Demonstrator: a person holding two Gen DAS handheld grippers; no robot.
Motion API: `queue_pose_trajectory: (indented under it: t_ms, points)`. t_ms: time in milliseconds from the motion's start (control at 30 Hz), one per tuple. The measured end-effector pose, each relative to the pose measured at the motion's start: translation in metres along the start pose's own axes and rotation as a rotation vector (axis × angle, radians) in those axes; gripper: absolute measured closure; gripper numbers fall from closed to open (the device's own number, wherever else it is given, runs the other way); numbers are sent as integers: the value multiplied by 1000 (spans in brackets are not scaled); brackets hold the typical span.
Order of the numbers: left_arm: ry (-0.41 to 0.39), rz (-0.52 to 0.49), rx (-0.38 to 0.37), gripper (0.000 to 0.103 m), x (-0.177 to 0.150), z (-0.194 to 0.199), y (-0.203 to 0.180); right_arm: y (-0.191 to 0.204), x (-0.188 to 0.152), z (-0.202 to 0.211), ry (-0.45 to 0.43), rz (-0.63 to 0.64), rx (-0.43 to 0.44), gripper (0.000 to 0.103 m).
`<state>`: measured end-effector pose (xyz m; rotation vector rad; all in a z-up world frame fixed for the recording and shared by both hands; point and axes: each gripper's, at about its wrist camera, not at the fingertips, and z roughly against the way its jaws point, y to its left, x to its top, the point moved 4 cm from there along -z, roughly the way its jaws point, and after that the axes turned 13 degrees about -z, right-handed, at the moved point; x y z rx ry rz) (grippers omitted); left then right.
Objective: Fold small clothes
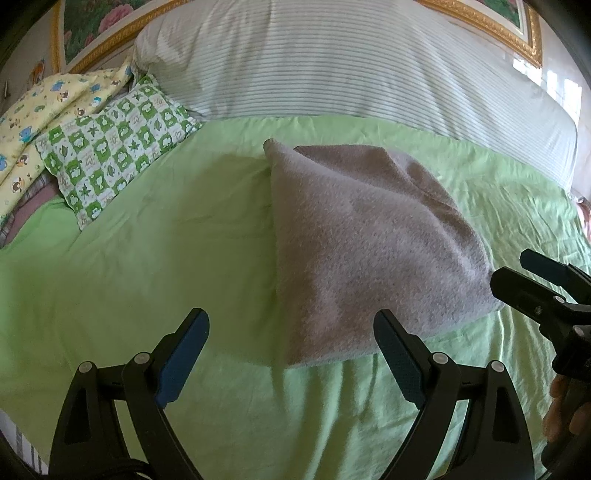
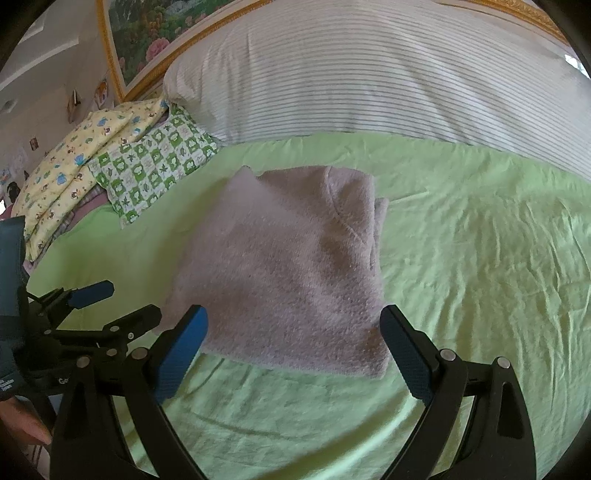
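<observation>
A grey fleecy garment (image 1: pixel 369 251) lies folded into a compact bundle on the green bed sheet (image 1: pixel 147 266). It also shows in the right wrist view (image 2: pixel 288 273), with a seam and a folded edge on its right side. My left gripper (image 1: pixel 291 354) is open and empty, just in front of the bundle's near left corner. My right gripper (image 2: pixel 293 350) is open and empty, its fingers standing either side of the bundle's near edge without gripping it. The right gripper also shows at the right edge of the left wrist view (image 1: pixel 535 284).
A green checked pillow (image 1: pixel 114 155) and a yellow cartoon-print quilt (image 1: pixel 48 122) lie at the far left. A large striped duvet (image 1: pixel 351 62) fills the back. A gold picture frame (image 1: pixel 517 33) hangs behind. The sheet to the right (image 2: pixel 498 258) is wrinkled.
</observation>
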<state>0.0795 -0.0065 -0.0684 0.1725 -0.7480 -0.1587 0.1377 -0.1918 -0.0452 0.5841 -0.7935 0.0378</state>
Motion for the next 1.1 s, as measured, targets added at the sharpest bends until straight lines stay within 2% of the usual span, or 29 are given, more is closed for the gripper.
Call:
queue_pose_trajectory:
  t_ms: [500, 1100]
  points:
    - [12, -10, 13, 12, 8, -4, 0, -8, 9, 1, -2, -21, 10, 8]
    - [15, -9, -25, 12, 21, -11, 1, -9, 15, -3, 0, -32, 15, 8]
